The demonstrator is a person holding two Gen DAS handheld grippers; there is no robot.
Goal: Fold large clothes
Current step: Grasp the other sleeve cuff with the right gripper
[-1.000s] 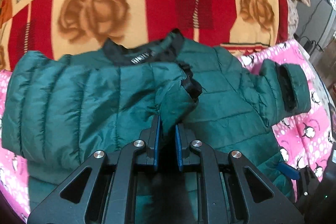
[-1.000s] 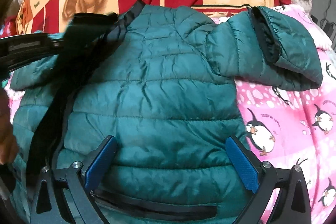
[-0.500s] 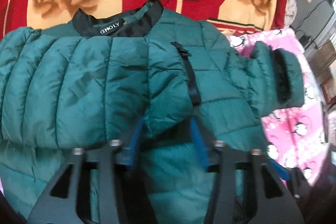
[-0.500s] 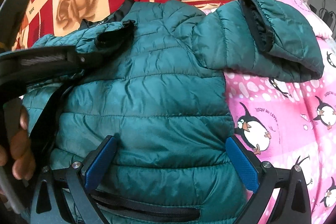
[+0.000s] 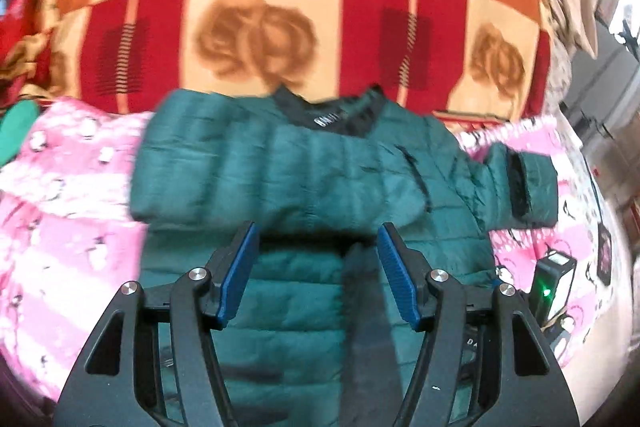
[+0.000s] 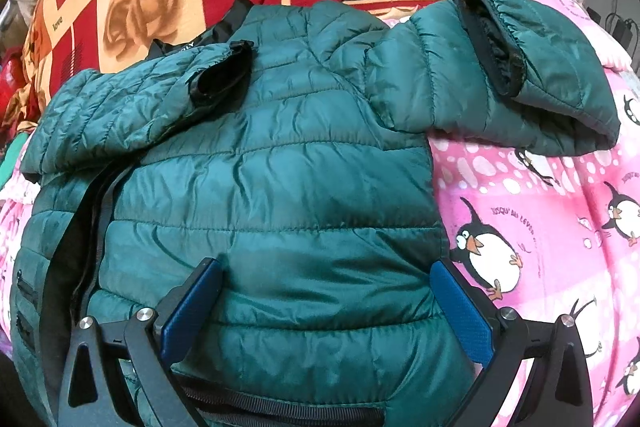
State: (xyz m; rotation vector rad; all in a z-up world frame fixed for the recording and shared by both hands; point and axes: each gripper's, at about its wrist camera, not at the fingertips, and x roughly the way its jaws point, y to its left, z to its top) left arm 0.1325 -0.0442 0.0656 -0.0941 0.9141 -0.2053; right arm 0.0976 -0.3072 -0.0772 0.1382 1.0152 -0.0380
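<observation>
The left gripper (image 5: 316, 259) has just been opening its jaws; they now stand apart with nothing between the blue pads, hovering over the dark green quilted puffer jacket (image 5: 312, 283). Straight beyond its fingertips lies the jacket's folded-in sleeve (image 5: 256, 171), laid across the chest, its black cuff (image 5: 416, 175) ahead and to the right of the claw. Farther off sits the black collar (image 5: 340, 115).

The right gripper (image 6: 328, 291) is spread wide, its pads either side of the jacket's lower body; whether they touch the fabric I cannot tell. Ahead and to its right the other sleeve (image 6: 520, 75) sticks out sideways onto the pink penguin-print blanket (image 6: 540, 227). Beyond the jacket from both claws lies the red, orange and cream checked rose-pattern blanket (image 5: 280, 7).
</observation>
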